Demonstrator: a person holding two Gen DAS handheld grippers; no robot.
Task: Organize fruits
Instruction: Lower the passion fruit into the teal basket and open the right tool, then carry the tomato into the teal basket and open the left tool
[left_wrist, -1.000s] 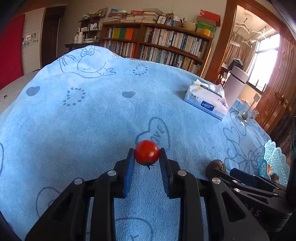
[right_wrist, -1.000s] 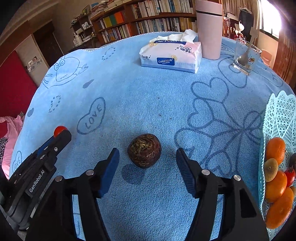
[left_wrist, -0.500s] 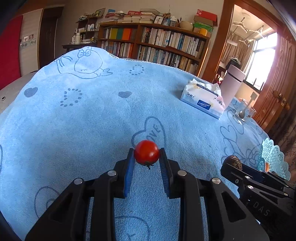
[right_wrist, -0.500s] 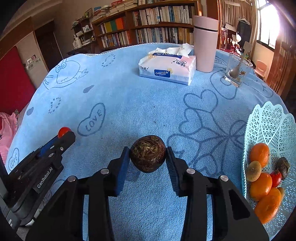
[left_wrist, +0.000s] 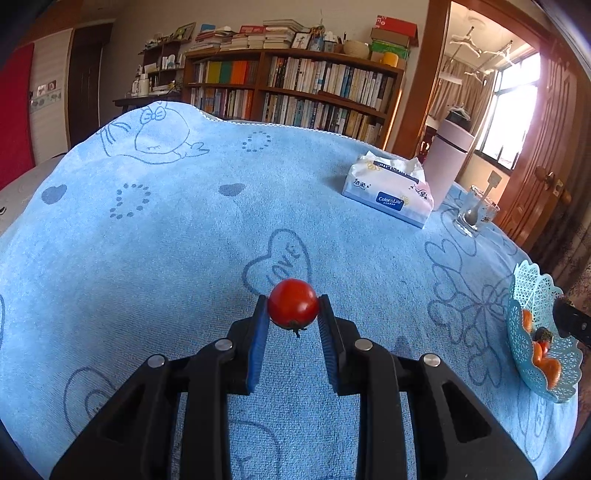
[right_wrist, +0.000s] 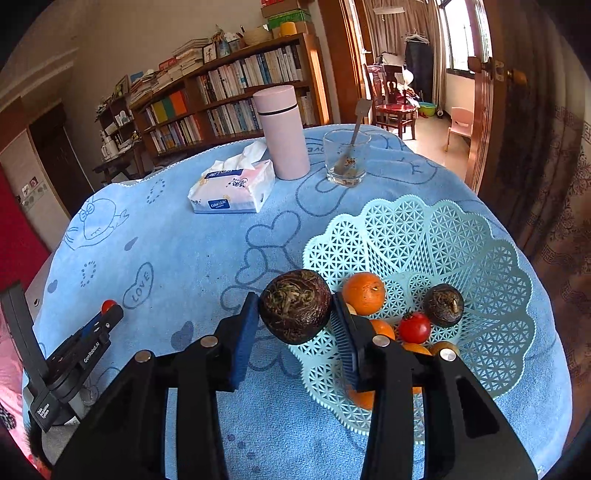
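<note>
Right tool (right_wrist: 295, 317) grips brown fruit (right_wrist: 294, 305); left view hides it.

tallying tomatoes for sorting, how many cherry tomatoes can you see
2: one cherry tomato clamped in the left gripper, one cherry tomato in the basket. Others may hide under the basket's fruit.

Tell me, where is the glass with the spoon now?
In the right wrist view, the glass stands at the far edge of the blue cloth, just right of the pink flask, beyond the fruit basket.

Both wrist views look down along their tongs, sharing the tablecloth (left_wrist: 184, 258).
</note>
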